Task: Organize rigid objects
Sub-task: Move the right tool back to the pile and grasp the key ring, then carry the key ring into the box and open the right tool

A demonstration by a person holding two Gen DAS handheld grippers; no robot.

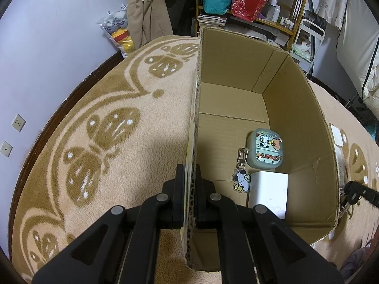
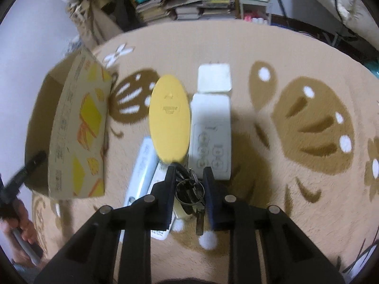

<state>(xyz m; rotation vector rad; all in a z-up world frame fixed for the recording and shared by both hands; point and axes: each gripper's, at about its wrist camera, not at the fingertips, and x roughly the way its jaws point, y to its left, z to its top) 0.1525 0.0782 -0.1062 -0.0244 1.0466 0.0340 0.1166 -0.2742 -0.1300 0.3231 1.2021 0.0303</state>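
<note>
My left gripper [image 1: 191, 169] is shut on the left wall of an open cardboard box [image 1: 236, 71]. Inside the box lie a cartoon-printed earbud case [image 1: 265, 149] with a keychain and a white block [image 1: 268, 194]. My right gripper [image 2: 189, 169] is shut on a bunch of keys [image 2: 189, 190] on metal rings, one key hanging down over the carpet. Just ahead of its fingertips lie a yellow oval object [image 2: 169, 118], a white remote [image 2: 210, 132], a white square item [image 2: 214, 78] and a long white-blue item [image 2: 142, 165]. The box [image 2: 78, 127] stands to their left.
Everything rests on a beige carpet [image 1: 118, 123] with a brown butterfly pattern. Shelves with books and bags [image 1: 248, 2] stand behind the box, and a bag of plush toys [image 1: 118, 30] leans on the wall. A person's hand [image 2: 21, 222] holds the left gripper handle at the left.
</note>
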